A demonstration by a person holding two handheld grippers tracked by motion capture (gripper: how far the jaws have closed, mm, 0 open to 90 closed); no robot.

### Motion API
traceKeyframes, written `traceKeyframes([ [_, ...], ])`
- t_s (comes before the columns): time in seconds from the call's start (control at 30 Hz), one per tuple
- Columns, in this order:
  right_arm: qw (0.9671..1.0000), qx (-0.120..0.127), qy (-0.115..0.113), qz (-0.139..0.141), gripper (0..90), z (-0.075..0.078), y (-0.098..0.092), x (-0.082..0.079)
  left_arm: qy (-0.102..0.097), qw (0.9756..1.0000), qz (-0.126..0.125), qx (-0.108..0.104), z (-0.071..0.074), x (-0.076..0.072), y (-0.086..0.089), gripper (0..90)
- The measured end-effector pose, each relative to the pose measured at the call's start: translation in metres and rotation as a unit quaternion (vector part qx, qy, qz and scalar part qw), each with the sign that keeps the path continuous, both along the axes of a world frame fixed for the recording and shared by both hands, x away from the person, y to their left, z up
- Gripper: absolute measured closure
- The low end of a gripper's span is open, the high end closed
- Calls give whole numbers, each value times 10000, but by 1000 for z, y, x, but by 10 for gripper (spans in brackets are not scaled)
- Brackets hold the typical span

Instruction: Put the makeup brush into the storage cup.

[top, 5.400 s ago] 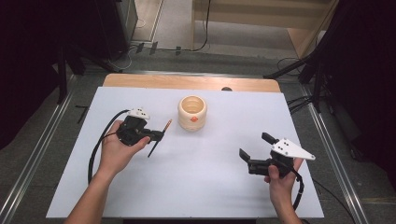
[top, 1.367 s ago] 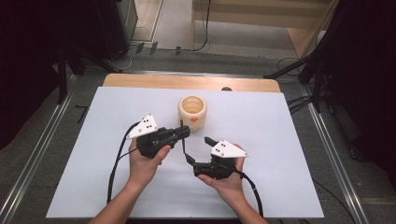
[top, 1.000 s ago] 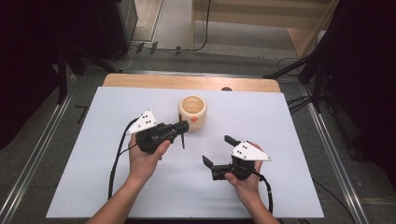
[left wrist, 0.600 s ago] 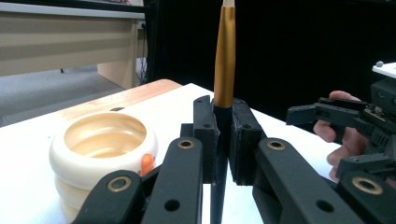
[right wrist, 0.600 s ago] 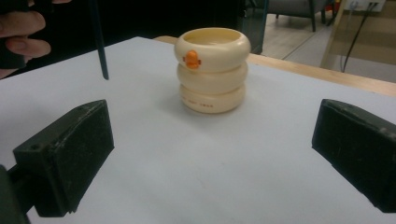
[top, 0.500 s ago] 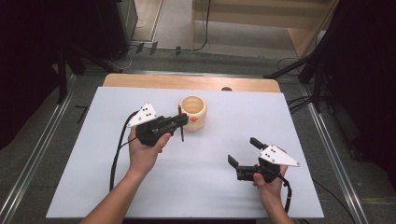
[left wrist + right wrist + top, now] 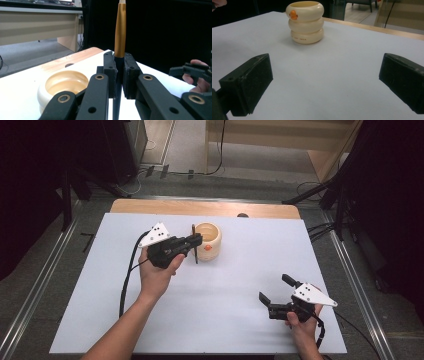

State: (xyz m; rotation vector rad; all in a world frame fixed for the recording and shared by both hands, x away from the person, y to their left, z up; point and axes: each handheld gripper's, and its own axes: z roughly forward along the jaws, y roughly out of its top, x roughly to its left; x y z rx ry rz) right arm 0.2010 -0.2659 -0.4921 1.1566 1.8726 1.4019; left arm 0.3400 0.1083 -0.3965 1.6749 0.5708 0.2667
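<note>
Gold at the collar and dark along the shaft: pinching such a pen [image 7: 120,32] tight in the left gripper [image 7: 121,72], jaws narrowed hard onto it, keeping it upright. Carrying it across the white table [image 7: 225,320] and bringing it right up beside the cream holder [image 7: 213,246], much nearer than a second ago. Holding it just off the holder's near wall in the high view, tip pointing down at the table, not yet over the open mouth [image 7: 62,82].

Pulling the right gripper [image 7: 275,288] well back toward the near right corner of the table, after working close against the left one a moment earlier. Leaving its jaws wide and empty, looking across bare table at the holder [image 7: 306,22] from a distance.

Judging from all this: finishing whatever two-handed adjusting of the pen was needed, and now handing the job to the left gripper [image 7: 196,240] alone. Probably needing next to lift the pen [image 7: 193,229] a little, shift it over the rim, and lower it inside before loosening the grip.
</note>
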Motion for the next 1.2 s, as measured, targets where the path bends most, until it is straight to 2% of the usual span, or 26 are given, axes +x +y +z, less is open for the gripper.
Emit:
traceKeyframes([
  [0.27,9999,13,39,-110,0,-3,-4,2,-75,9999,76,-112,7,10,-2,845],
  [0.63,9999,-27,29,-98,0,-7,-5,2,-188,9994,213,-202,16,21,-6,845],
  [1.2,9999,-23,27,-134,0,-6,-7,2,-376,9986,322,-204,25,35,-21,845],
])
